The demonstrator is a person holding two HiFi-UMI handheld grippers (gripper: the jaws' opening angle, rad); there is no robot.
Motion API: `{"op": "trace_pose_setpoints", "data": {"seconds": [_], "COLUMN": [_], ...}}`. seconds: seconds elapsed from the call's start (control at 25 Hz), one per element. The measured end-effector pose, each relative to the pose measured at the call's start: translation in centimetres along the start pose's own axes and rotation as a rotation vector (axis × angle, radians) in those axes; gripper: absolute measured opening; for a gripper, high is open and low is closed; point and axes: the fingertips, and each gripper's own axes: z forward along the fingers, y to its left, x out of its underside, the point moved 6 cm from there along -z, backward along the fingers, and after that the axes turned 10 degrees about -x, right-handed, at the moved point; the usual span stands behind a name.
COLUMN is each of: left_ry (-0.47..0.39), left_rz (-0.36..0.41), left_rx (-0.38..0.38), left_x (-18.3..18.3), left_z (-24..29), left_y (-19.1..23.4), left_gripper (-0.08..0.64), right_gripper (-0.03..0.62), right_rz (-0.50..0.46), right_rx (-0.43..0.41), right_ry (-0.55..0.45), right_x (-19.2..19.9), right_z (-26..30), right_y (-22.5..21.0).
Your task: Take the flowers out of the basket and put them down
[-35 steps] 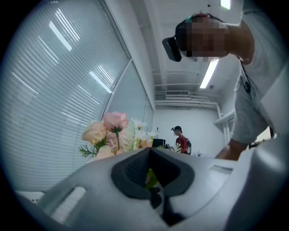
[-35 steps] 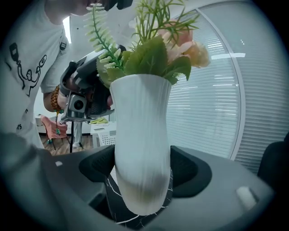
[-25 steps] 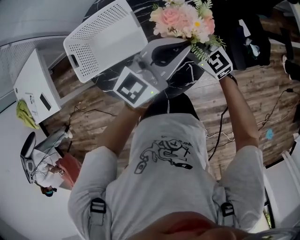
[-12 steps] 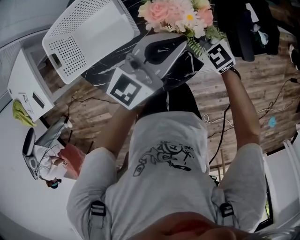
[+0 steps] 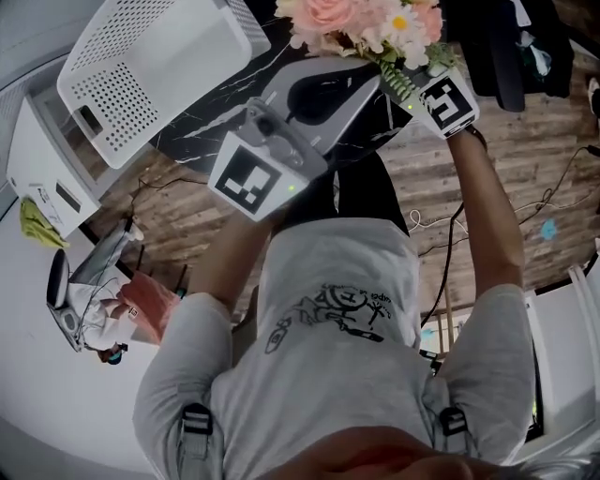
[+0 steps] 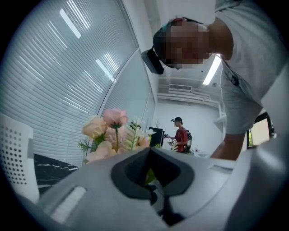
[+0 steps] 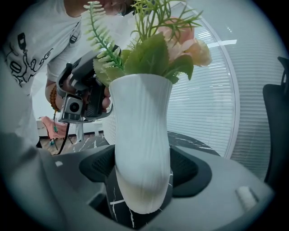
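Head view. The person wears a grey T-shirt with a black line drawing on the chest; the lettering in it is too small to read. The left gripper reaches toward the flowers, a pink and cream bunch at the top edge. Its marker cube carries a black-and-white square pattern and no words. The right gripper comes in from the other side, mostly tucked under the foliage. The white perforated basket sits up left on the black marble table, well clear of the flowers. They are out of it.

Left gripper view. The jaws are drawn together, tips meeting. A sliver of green leaf from the bunch shows in the dark hollow between the pads. The blooms rise just beyond. The basket wall is at the left edge, and a person in a red top stands far back.

Right gripper view. The flowers stand in a white ribbed vase. The jaws are set wide, with the dark pads pressed on either side of the vase's lower body. The marble shows under the base, but whether they touch is unclear. The left gripper is at the vase's neck, among the ferns.
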Motion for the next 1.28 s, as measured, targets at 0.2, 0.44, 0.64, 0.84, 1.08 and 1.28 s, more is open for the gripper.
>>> {"op": "trace_pose_setpoints", "data": {"seconds": [0.2,0.44,0.64,0.84,1.08,1.28], "left_ry": [-0.009,-0.007,-0.003,0.008,0.023,0.030], "left_rz": [0.006,0.007,0.016,0.023,0.034,0.048], "left_rx": [-0.003,-0.004,-0.012,-0.033,-0.081,-0.112], "left_x": [0.3,0.1,-0.2,-0.8,-2.5,-5.1], "left_z": [-0.1,-0.1,-0.3,-0.4,-1.3,-2.6], "left_y": [-0.3,0.0,0.0,-0.1,-0.5,-1.8], "left_gripper": [0.003,0.003,0.003,0.003,0.018,0.020], "right_gripper": [0.382,0.407,0.477,0.480,0.379,0.259], "right_rz": [-0.004,-0.028,-0.039,0.057,0.112,0.123], "right_rx": [0.002,-0.003,-0.005,0.042,0.126,0.168], "right_ry": [-0.009,-0.010,-0.018,-0.055,0.004,0.031], "right_x": [-0.1,-0.2,-0.3,-0.9,-2.6,-5.9], "right_z": [-0.4,-0.7,-0.9,-2.4,-6.9,-9.5], "right_y": [-0.2,-0.5,-0.7,-0.3,1.4,3.8]}}
